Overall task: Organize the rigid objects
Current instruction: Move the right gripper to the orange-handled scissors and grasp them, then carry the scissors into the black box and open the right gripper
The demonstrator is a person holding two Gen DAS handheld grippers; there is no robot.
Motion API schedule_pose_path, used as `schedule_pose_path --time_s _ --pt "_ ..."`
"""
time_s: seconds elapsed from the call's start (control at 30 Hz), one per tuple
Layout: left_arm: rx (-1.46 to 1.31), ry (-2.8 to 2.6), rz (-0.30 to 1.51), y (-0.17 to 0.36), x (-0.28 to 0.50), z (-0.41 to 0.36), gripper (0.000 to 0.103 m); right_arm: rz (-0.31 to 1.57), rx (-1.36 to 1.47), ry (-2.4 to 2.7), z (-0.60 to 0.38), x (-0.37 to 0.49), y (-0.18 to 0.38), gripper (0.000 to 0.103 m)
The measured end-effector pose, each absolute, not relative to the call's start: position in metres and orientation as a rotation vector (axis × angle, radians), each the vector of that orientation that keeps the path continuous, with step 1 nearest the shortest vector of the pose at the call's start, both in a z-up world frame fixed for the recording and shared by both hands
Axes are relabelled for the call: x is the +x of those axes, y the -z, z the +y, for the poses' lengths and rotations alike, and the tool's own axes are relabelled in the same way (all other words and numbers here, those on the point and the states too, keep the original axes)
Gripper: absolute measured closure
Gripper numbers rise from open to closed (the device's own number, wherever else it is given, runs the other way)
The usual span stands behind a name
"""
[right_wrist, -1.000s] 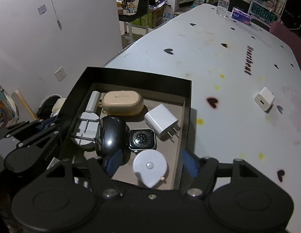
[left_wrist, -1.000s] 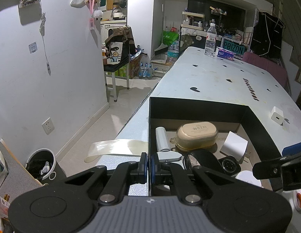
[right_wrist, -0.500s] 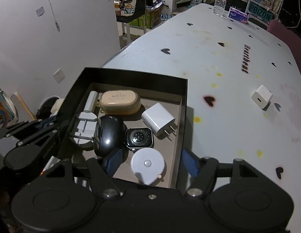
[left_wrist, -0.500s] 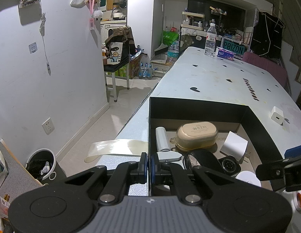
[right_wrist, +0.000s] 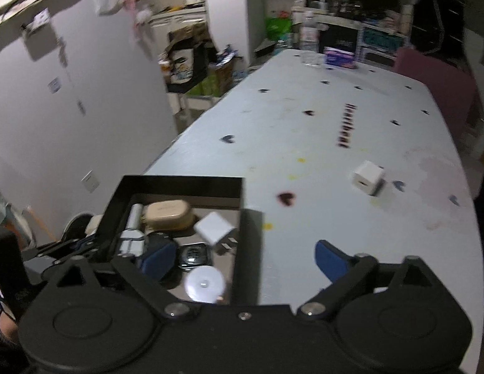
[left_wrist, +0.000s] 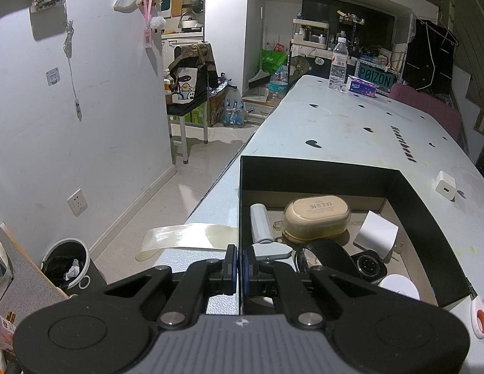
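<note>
The black box [left_wrist: 320, 171] sits at the near left corner of the surface [left_wrist: 351, 131] and already holds most of the small things: a tan oval case [left_wrist: 317, 215] at the back of the box, a white cylinder [left_wrist: 260, 224] to its left, a white plug adapter [left_wrist: 377, 233] to its right, and in front of those a black rounded object [left_wrist: 329, 255], a watch face [left_wrist: 368, 265] and a white round disc [left_wrist: 399, 286]. One white charger cube [right_wrist: 366, 176] lies out on the surface, well apart from the box to its right and farther back; judging by this, it is the piece left to collect. The left gripper [left_wrist: 239, 261] is clamped on the box's left wall, its pads pressed together on the black edge. The right gripper [right_wrist: 242, 258] is spread wide and empty, just in front of the box's right wall, aimed toward the cube's side.
</note>
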State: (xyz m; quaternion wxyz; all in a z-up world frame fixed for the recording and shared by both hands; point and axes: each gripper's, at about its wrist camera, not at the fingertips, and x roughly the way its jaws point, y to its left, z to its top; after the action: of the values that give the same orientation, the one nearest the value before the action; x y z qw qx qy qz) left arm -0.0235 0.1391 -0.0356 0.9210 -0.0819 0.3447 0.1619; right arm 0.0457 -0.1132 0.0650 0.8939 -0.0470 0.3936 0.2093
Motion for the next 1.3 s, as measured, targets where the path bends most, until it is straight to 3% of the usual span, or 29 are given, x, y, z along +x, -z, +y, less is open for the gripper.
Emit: schedule_pose_path --time_s 0.13,0.47,0.6,0.7,0.87,1.07,1.3 --pt "-0.168 -0.333 0.708 0.036 -0.023 0.139 0.099 0.813 -0.076 -0.350 -0.134 0.049 -0.050 0.000" --pt "-0.170 -0.332 0.708 0.036 -0.024 0.139 0.100 1.016 -0.031 -0.236 -0.166 0.064 0.020 0.001" --pt "-0.169 -0.332 0.708 0.036 -0.024 0.138 0.100 1.129 0.011 -0.188 -0.176 0.077 0.050 0.007" --pt "-0.169 -0.332 0.708 0.036 -0.024 0.139 0.099 1.194 0.037 -0.120 -0.181 0.083 0.066 0.018" --pt "-0.168 -0.332 0.708 0.036 -0.023 0.138 0.100 1.164 -0.046 -0.136 -0.173 0.079 0.069 0.022" --pt "-0.169 -0.332 0.708 0.036 -0.023 0.139 0.100 1.138 -0.104 -0.215 -0.164 0.067 0.069 0.039" --pt "-0.168 -0.332 0.708 0.036 -0.023 0.139 0.100 1.094 -0.110 -0.248 -0.166 0.063 0.061 0.039"
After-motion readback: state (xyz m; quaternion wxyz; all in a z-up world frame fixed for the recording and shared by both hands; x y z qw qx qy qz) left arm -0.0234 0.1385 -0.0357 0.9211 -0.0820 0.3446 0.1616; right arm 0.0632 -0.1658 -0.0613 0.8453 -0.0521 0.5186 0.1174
